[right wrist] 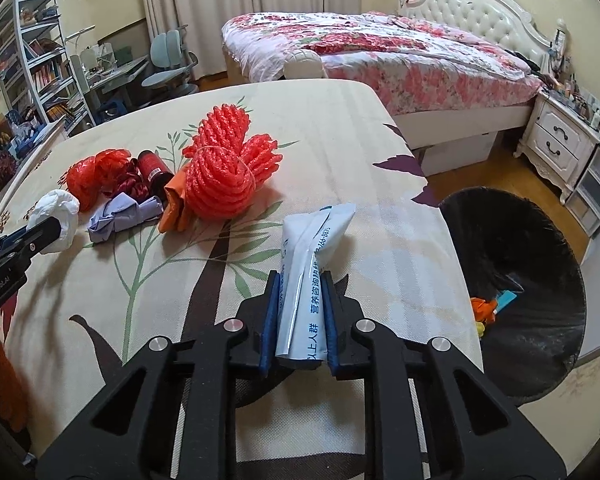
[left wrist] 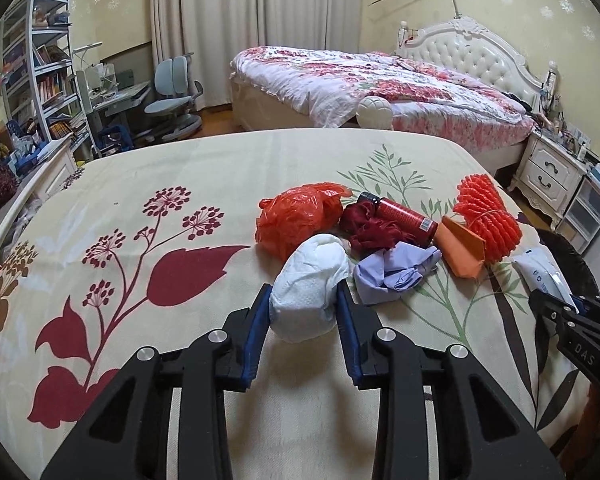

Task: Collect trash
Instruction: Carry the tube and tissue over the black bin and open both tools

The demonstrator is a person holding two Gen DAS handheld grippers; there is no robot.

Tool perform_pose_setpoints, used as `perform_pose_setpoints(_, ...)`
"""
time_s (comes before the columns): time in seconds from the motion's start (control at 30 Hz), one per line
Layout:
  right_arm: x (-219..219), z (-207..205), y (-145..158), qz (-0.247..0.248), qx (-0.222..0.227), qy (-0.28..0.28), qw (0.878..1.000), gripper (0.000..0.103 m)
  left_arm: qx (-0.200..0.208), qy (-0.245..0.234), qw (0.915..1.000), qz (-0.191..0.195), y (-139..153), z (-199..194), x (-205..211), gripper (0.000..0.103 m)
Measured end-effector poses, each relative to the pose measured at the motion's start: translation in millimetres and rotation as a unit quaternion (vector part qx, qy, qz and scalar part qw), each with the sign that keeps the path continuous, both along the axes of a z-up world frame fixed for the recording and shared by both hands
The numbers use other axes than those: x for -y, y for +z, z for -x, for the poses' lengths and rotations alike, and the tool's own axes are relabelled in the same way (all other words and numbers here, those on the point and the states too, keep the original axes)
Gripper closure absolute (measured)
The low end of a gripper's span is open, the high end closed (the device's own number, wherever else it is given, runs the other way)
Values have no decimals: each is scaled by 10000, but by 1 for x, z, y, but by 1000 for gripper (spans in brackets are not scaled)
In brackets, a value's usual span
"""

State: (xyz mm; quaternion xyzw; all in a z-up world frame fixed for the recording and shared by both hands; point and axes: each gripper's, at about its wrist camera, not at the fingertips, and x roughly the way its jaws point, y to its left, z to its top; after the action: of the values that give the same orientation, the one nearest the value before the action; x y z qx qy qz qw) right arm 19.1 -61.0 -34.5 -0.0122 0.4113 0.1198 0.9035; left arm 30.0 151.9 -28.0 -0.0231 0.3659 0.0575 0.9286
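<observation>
Left gripper (left wrist: 303, 304) is clamped on a crumpled white paper wad (left wrist: 308, 288), blue pads pressing both sides, wad resting on the floral-print bedspread (left wrist: 140, 208). Right gripper (right wrist: 300, 304) is closed on a flattened white-and-blue packet (right wrist: 306, 264) with printed text, packet sticking forward past the fingertips, over the bedspread near its right edge. Rest of the trash sits in a cluster beyond the wad: orange plastic bag (left wrist: 296, 216), dark red ribbon scrap (left wrist: 370, 228) touching a red cylindrical can (left wrist: 404, 216) lying on its side, crumpled lavender glove (left wrist: 392, 276) just beside the wad, orange folded paper (left wrist: 462, 252), and a bright orange foam net bundle (left wrist: 486, 216) tied with thin string. Black trash bin (right wrist: 532, 280) stands on the floor just off the bedspread's right edge, a few colourful scraps inside. Background: second bed with pink floral quilt (left wrist: 380, 84), white nightstand (left wrist: 552, 172), bookshelf (left wrist: 40, 68), desk chair (left wrist: 172, 92).
</observation>
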Motion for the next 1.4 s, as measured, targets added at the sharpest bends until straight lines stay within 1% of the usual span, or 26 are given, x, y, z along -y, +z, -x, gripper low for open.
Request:
perform_pose_setpoints(0.17, 7, 6, 9, -64, 121, -89, 9999, 84, 137, -69, 9999, 41, 12, 7, 10, 69)
perform_pose_setpoints(0.3, 21, 11, 19, -93, 259, -244, 9993, 84, 282, -238, 9993, 70, 22, 9, 25, 69)
perform_pose_setpoints(0.47, 52, 13, 30, -74, 442, -604, 9972, 84, 415, -593, 9973, 126, 32, 6, 56, 69)
perform_pose_setpoints(0.7, 103, 6, 34, 26, 561, -1212, 9910, 84, 517, -1225, 9910, 179, 36, -12, 118, 69)
perform_pose_setpoints(0.83, 128, 1, 31, 108, 600, -1516, 9866, 84, 534, -1517, 9868, 168, 33, -27, 154, 69)
perform_pose_setpoints(0.97, 151, -6, 27, 137, 596, -1755, 9826, 84, 433, -1748, 9834, 207, 27, -44, 188, 69)
perform_pose_setpoints(1.1, 167, -12, 20, 193, 591, -1932, 9792, 84, 416, -1933, 9801, 153, 21, -53, 214, 69)
perform_pose_setpoints(1.4, 197, -19, 5, 45, 463, -2194, 9745, 84, 245, -2193, 9754, 20, 7, -75, 260, 69)
